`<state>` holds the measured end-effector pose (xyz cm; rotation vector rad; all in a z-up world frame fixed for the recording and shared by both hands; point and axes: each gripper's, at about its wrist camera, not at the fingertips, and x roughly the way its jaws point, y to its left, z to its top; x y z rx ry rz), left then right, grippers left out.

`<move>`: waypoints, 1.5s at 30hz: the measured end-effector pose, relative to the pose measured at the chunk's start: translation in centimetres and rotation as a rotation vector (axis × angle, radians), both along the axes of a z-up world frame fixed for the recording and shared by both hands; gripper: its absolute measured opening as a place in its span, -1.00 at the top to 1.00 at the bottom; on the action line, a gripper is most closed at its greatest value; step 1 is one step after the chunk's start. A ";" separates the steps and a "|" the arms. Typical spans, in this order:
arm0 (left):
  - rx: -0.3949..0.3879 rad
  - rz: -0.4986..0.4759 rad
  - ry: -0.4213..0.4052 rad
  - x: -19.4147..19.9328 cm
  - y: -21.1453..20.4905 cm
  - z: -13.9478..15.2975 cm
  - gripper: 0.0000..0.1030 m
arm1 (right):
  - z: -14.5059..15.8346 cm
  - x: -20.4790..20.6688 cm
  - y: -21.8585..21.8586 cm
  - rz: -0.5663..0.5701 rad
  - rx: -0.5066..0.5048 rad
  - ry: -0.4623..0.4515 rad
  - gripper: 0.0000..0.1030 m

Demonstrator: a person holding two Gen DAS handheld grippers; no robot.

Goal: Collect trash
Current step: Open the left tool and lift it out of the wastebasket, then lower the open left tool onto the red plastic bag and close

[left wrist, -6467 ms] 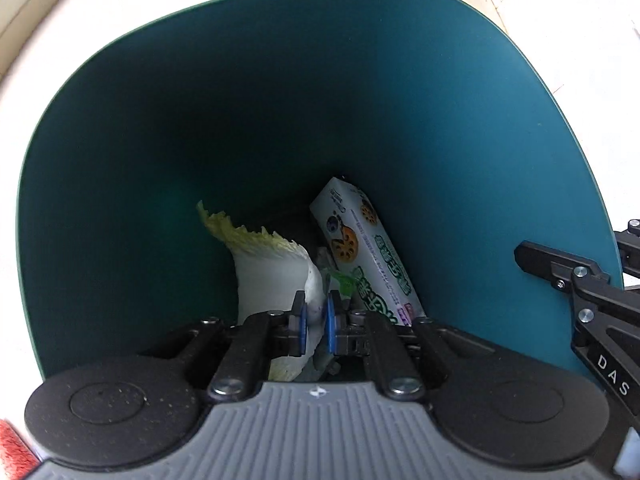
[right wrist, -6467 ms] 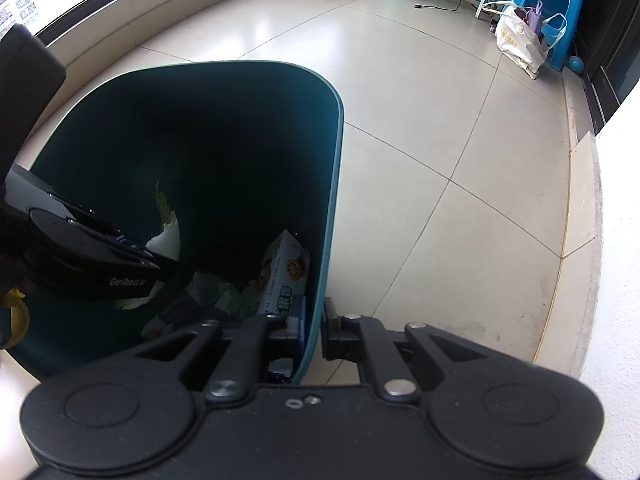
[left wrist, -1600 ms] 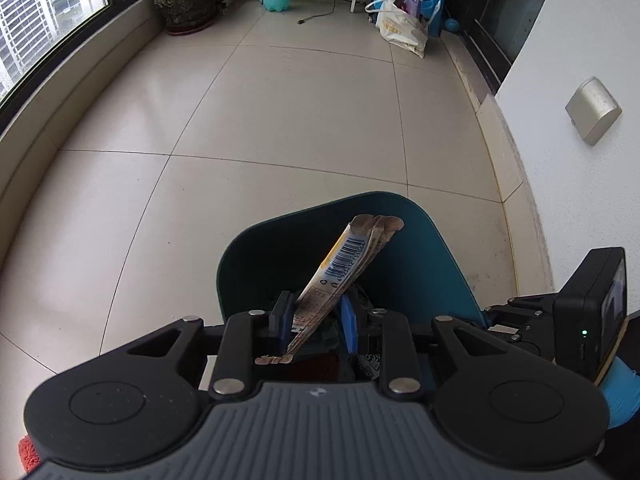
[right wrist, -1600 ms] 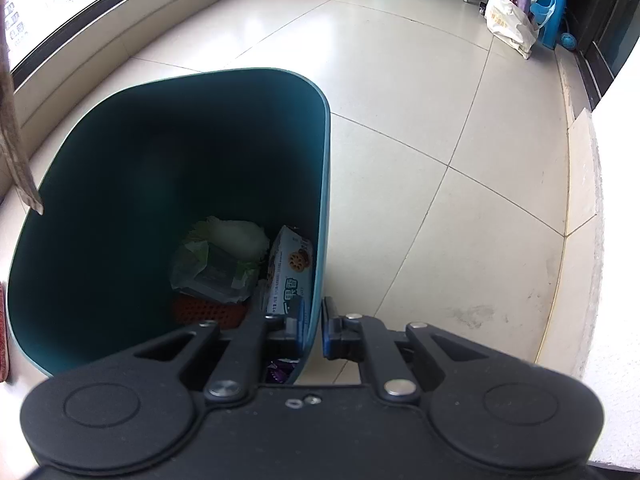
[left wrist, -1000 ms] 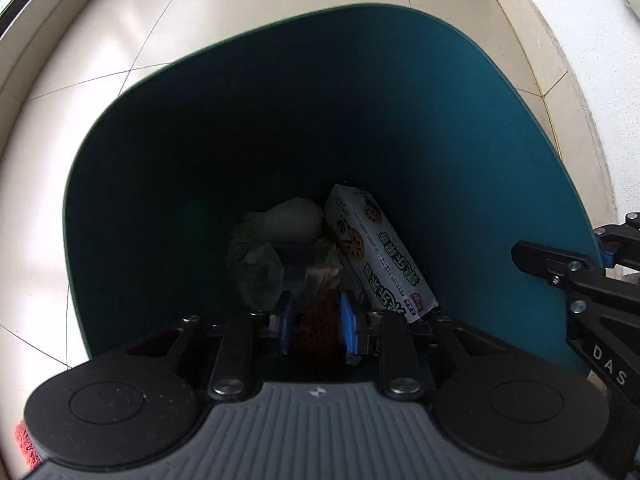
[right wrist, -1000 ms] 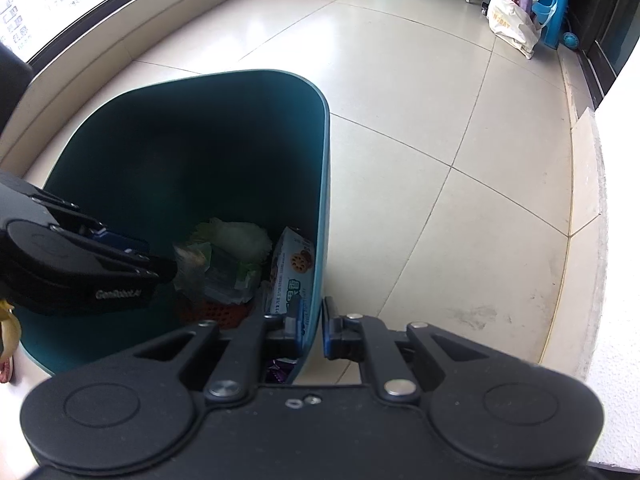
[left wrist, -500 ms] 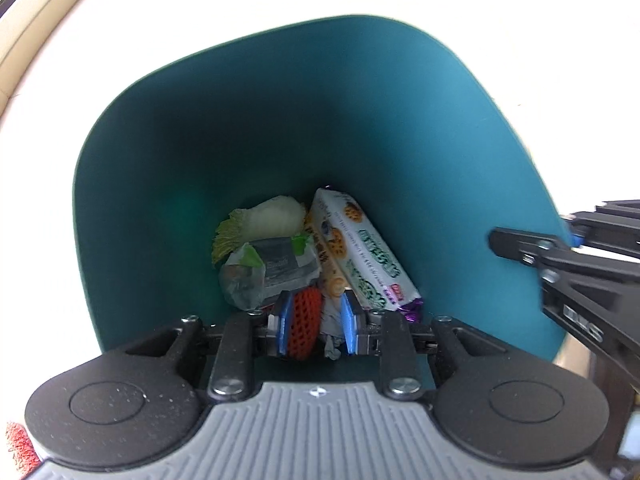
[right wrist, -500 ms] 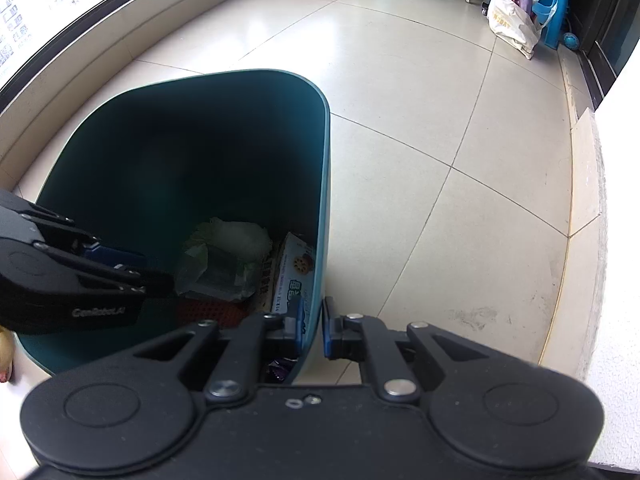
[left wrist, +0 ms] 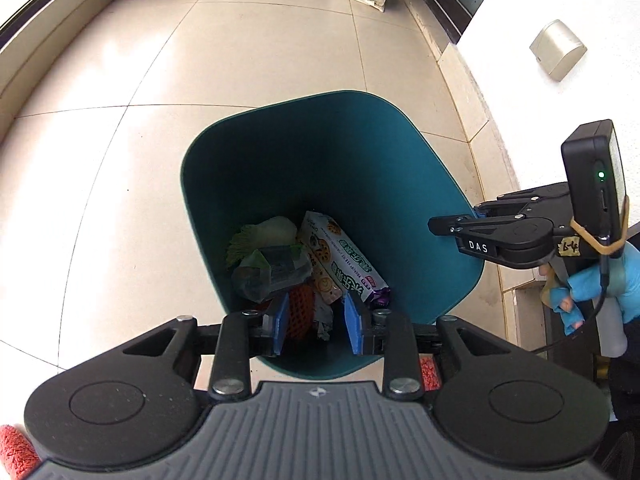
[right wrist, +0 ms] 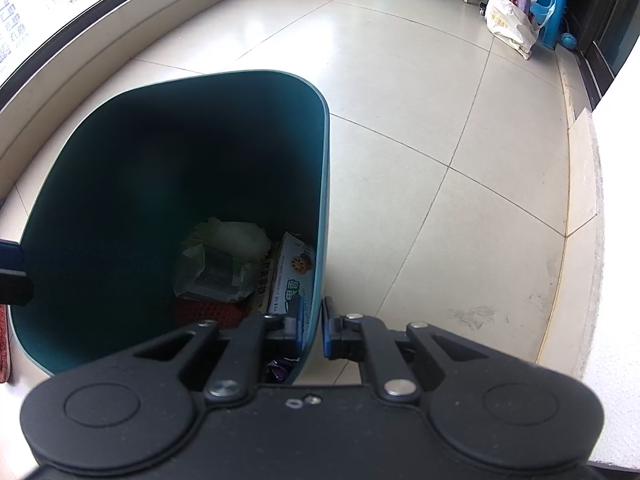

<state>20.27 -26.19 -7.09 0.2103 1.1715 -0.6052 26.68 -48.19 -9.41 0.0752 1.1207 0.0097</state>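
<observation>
Left gripper just dropped its wrapper in the teal bin and pulled up empty, jaws opening, while right gripper stays clamped on the rim, so grab more trash next.

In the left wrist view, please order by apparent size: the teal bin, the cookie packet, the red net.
1. teal bin, clearly the largest.
2. cookie packet.
3. red net, smallest, though the hand-held gripper's pad partly hides it.

You can read white letters "DAS" on the black right gripper finger link. Its small yellow handwritten tag appears to read "L-4". Print on the white biscuit packet is illegible to you.
</observation>
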 end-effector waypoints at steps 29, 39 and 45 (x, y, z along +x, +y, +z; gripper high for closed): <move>0.044 0.319 0.062 -4.0 15.9 -8.3 -0.31 | -0.1 0.5 1.2 -0.025 -0.030 0.010 0.87; 0.172 0.288 0.225 -1.9 17.7 -21.5 -0.31 | -0.4 0.3 1.8 -0.009 -0.060 0.010 0.86; 0.260 0.134 0.258 -0.4 18.4 -26.3 -0.31 | -0.5 0.1 2.0 0.002 -0.066 0.013 0.86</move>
